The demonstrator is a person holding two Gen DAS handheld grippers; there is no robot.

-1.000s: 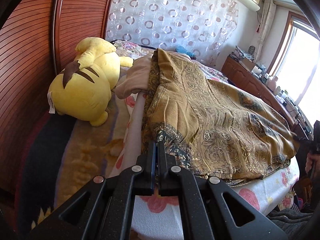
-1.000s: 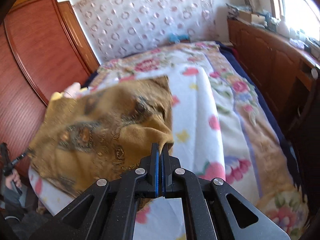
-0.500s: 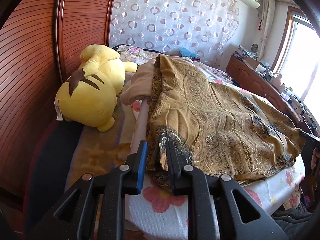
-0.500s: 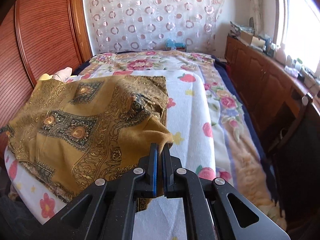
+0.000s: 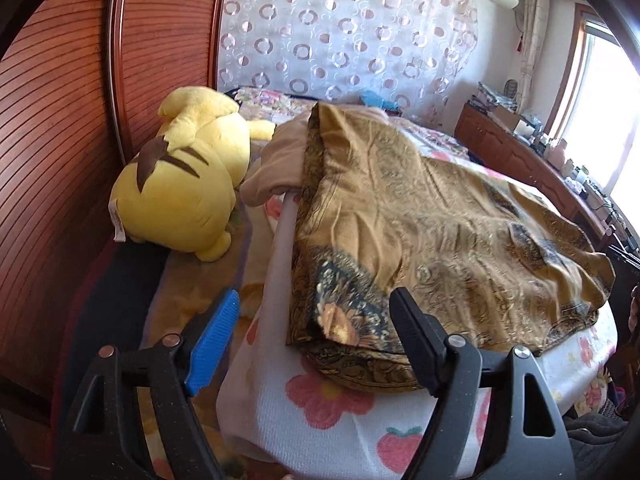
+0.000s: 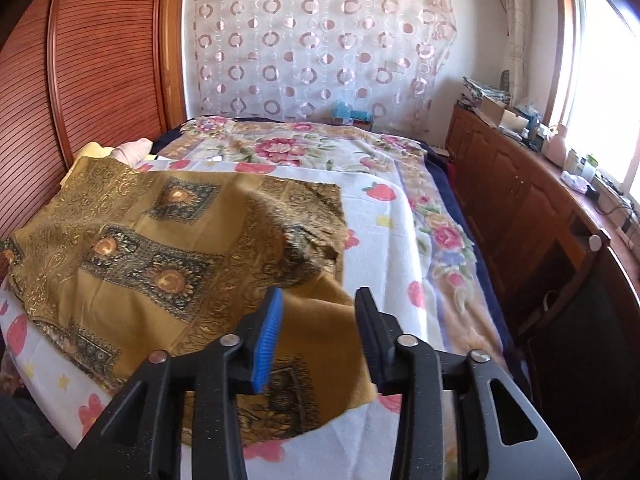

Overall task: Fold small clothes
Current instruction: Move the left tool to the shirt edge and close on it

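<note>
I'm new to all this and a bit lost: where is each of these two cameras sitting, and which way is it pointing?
Left wrist view: on the left gripper, looking down along its open fingers at the gold patterned cloth and a yellow plush toy; only the gripper shows.
Right wrist view: on the right gripper, fingers open above the same cloth's corner, facing up the bed toward the curtain; only the gripper shows.
Shared: cloth, bed, curtain.

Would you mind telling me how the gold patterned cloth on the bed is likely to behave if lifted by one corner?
The gold patterned cloth is probably floppy: it wrinkles and drapes over the bed edge. It likely hangs limp, unfolding its doubled layers. It looks thin, so probably light.
</note>
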